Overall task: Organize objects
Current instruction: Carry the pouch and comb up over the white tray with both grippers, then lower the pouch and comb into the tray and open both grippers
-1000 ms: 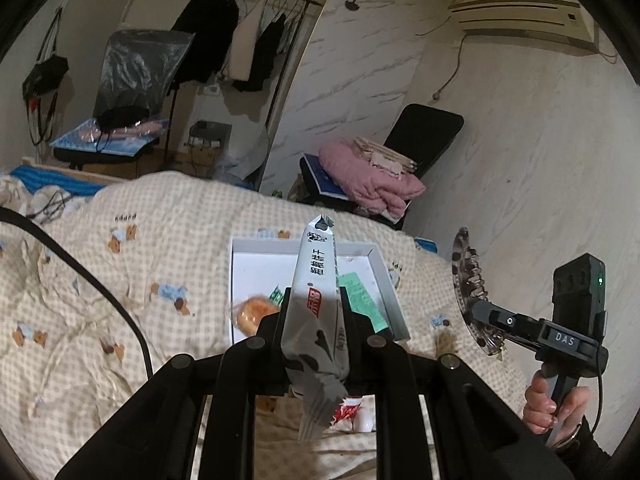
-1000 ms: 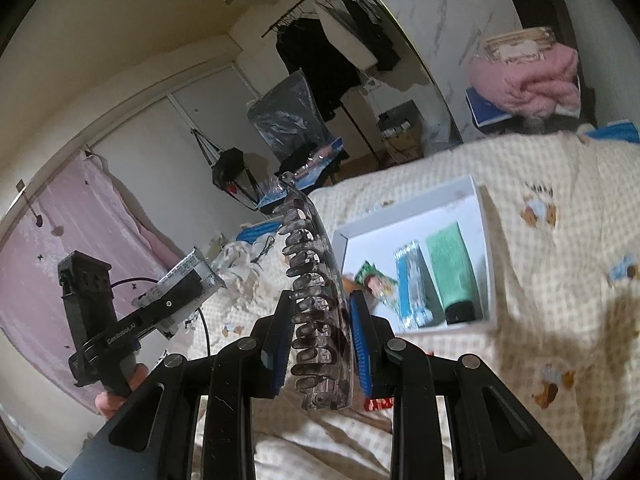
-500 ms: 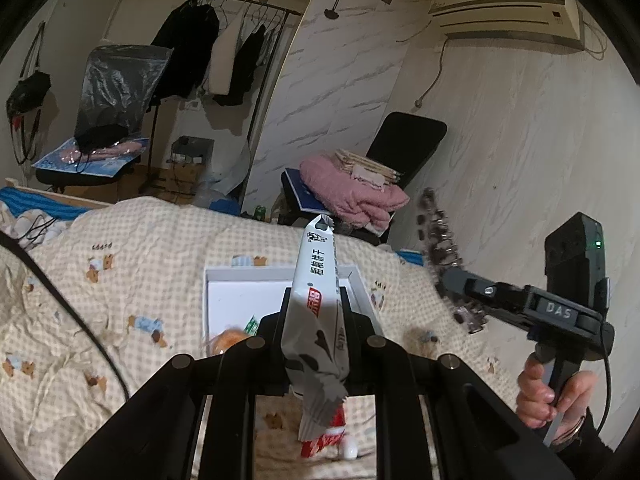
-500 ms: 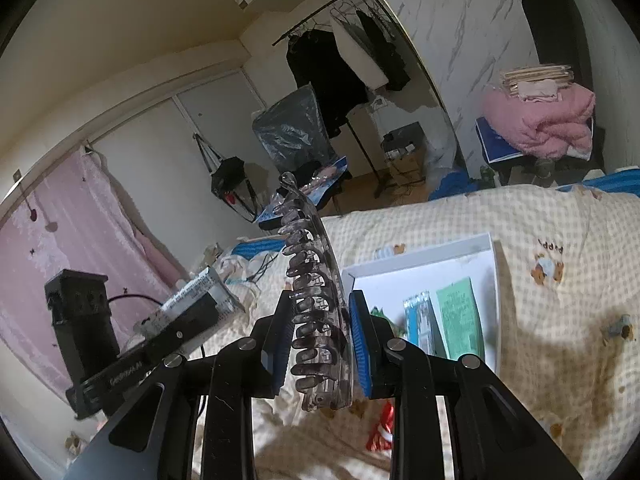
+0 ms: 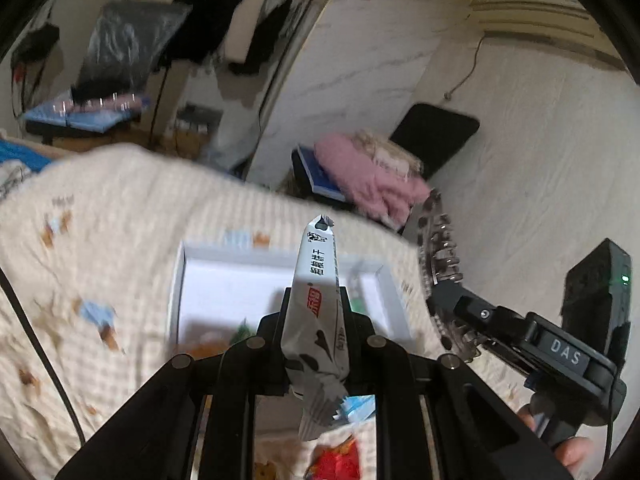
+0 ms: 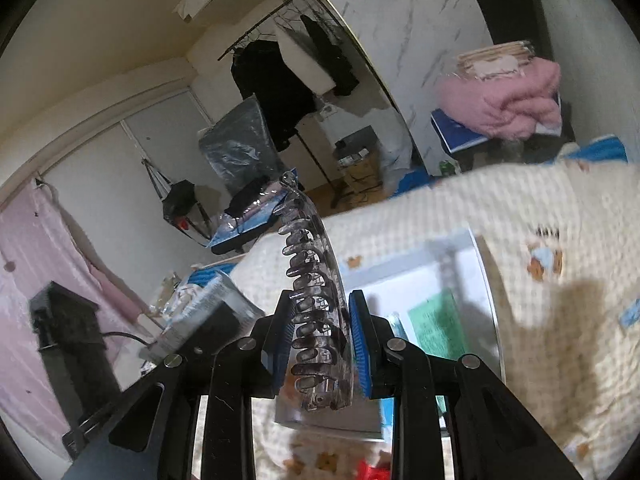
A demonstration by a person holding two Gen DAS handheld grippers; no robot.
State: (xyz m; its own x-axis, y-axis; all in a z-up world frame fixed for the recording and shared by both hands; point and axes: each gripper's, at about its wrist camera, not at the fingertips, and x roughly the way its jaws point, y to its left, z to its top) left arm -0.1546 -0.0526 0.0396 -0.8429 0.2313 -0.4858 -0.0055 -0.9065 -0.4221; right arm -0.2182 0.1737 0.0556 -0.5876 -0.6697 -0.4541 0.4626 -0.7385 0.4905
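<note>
**Over the quilted bed: both grippers loaded above the white box**

At nine o'clock in the left wrist view, the cream bear-print quilt [image 5: 100,248] spreads across the bed, blurred. Toward the centre lies the white box [image 5: 178,280], open-topped, with a green item [image 5: 240,330] and something orange inside at its near edge; the rest of its contents are hidden. Directly in front, the left gripper [image 5: 314,312] is clamped on a grey-and-white snack packet [image 5: 316,320], which stands on end, its upper tip pointing to twelve o'clock over the box. At three o'clock the right gripper [image 5: 444,292] pinches a clear hair claw clip [image 5: 440,248], just beside the box's right wall; a hand [image 5: 572,450] grips its handle at five o'clock.

From the right wrist view, the left gripper's body sits at eight o'clock, blurred. In the centre the right gripper [image 6: 322,344] squeezes the hair claw clip [image 6: 316,300] between blue pads [image 6: 358,344], its teeth curving up toward twelve o'clock. Behind it, toward three o'clock, the white box [image 6: 490,300] holds a green packet [image 6: 436,330]. A red wrapper [image 6: 370,470] lies on the quilt at six o'clock.
</note>
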